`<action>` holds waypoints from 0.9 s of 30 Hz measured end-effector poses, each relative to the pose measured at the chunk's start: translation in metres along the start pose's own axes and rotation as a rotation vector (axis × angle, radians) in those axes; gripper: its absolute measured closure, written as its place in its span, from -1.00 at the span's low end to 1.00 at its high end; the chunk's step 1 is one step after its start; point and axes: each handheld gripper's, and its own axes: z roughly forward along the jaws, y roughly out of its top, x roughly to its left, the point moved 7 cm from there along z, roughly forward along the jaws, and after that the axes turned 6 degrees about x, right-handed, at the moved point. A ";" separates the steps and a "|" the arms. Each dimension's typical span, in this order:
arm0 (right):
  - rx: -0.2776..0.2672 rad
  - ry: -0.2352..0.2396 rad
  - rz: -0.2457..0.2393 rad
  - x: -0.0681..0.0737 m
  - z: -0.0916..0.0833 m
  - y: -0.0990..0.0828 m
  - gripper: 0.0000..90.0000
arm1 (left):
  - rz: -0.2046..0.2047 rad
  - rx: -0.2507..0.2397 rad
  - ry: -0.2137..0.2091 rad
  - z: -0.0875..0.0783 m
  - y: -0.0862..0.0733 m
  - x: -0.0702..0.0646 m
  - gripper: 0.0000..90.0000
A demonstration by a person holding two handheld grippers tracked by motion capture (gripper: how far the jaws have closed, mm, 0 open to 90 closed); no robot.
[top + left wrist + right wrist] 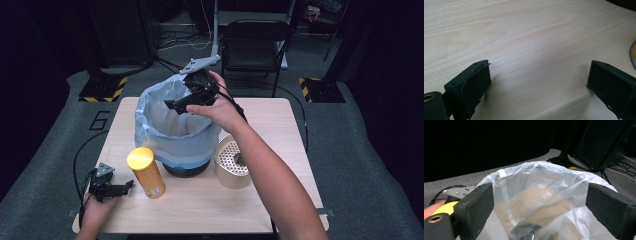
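Hovering over the rim of the bin lined with a translucent plastic bag (172,132), the right tool (176,105) holds its jaws apart, empty. The left tool (120,189) rests spread open on the pale wooden surface (280,130), beside the upright yellow-lidded cylindrical canister (146,172).

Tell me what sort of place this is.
Probably a recording lab or studio: dark curtained walls, stand bases with hazard stripes on grey carpet, a folding chair, and cables behind the wooden table.
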 end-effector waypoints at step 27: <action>-0.005 -0.102 0.065 -0.031 -0.095 -0.074 -0.69 | -0.053 -0.026 -0.016 -0.003 0.003 0.001 -0.68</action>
